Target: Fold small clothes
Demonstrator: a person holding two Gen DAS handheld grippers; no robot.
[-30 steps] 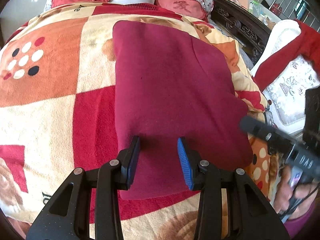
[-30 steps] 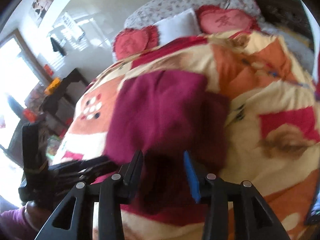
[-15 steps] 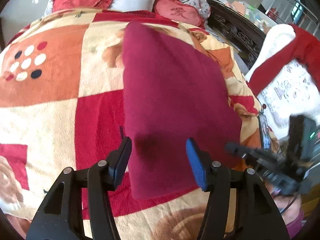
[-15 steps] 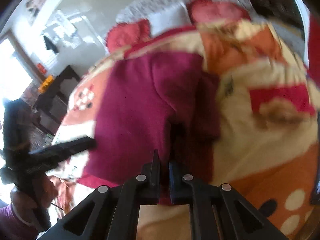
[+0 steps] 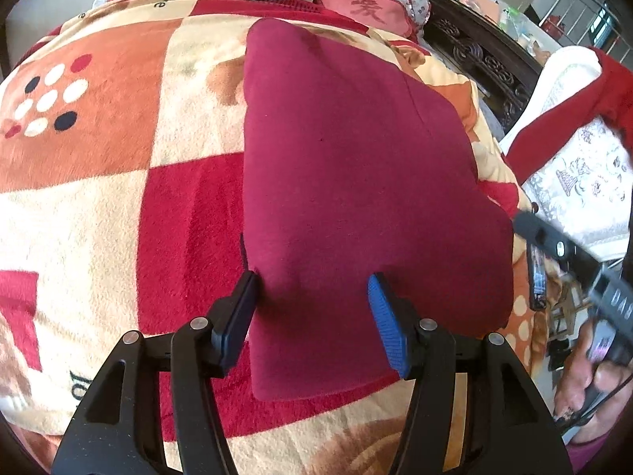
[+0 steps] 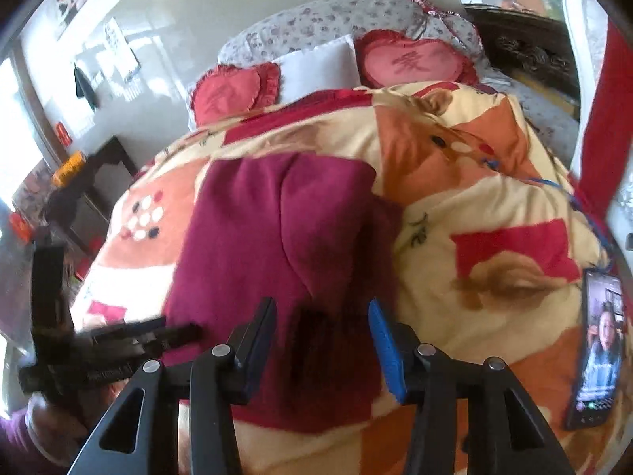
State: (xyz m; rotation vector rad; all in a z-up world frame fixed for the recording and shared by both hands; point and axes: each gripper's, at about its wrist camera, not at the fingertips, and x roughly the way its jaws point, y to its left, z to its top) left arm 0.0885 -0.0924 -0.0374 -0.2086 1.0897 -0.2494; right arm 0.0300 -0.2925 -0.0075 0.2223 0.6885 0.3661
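A maroon garment point(image 5: 348, 182) lies folded and flat on the patterned blanket point(image 5: 99, 217). My left gripper point(image 5: 314, 310) hovers open over the garment's near left part, and its pads do not press the cloth. The right wrist view shows the same garment point(image 6: 285, 229), with a seam running down its middle. My right gripper point(image 6: 322, 340) stands over the garment's near edge with its jaws opening; the cloth lies below them, not pinched. The right gripper point(image 5: 569, 257) also shows at the right edge of the left wrist view, and the left gripper point(image 6: 118, 340) at the left of the right wrist view.
A phone point(image 6: 597, 344) with a lit screen lies on the blanket to the right. Two red heart cushions point(image 6: 411, 61) and a white pillow point(image 6: 320, 67) sit at the bed's head. A chair with red cloth point(image 5: 573, 118) and dark carved furniture point(image 5: 486, 63) stand beside the bed.
My right gripper was shut over the garment's near edge half a second ago and now stands apart. My left gripper's jaws widened from a second ago. The garment stays flat.
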